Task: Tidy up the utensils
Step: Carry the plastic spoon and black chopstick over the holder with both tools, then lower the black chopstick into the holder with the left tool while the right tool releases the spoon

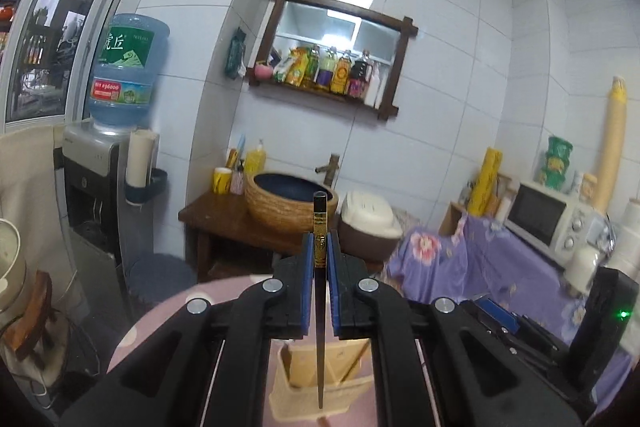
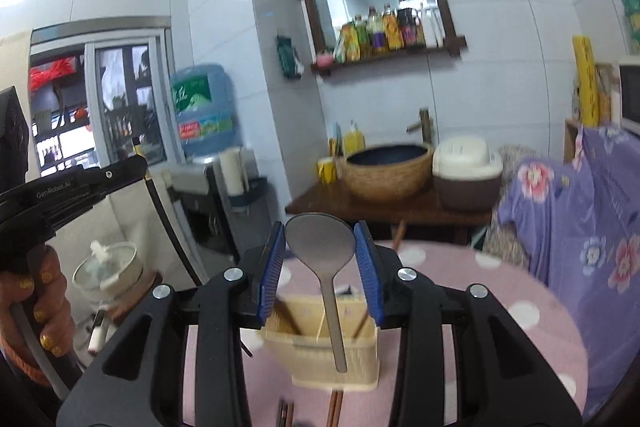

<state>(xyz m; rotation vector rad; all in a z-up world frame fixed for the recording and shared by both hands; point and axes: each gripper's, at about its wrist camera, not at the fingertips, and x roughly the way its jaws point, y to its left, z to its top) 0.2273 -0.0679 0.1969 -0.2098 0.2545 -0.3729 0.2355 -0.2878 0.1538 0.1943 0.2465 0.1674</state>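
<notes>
My left gripper (image 1: 320, 251) is shut on a dark chopstick (image 1: 320, 307) with a gold-patterned top; it hangs upright, tip down over the cream utensil basket (image 1: 316, 383). My right gripper (image 2: 320, 247) is shut on a metal spoon (image 2: 322, 243), bowl up between the blue pads, handle pointing down in front of the cream basket (image 2: 332, 339). The basket stands on the pink polka-dot table (image 2: 500, 307) and holds a few brown chopsticks (image 2: 288, 315). The left gripper (image 2: 72, 183) and the hand holding it show at the left of the right wrist view.
More chopsticks (image 2: 334, 409) lie on the table in front of the basket. Behind the table stand a wooden stand with a woven basin (image 2: 388, 167) and a rice cooker (image 2: 466, 169). A water dispenser (image 1: 108, 147) is at the left, a purple floral cloth (image 2: 580, 227) at the right.
</notes>
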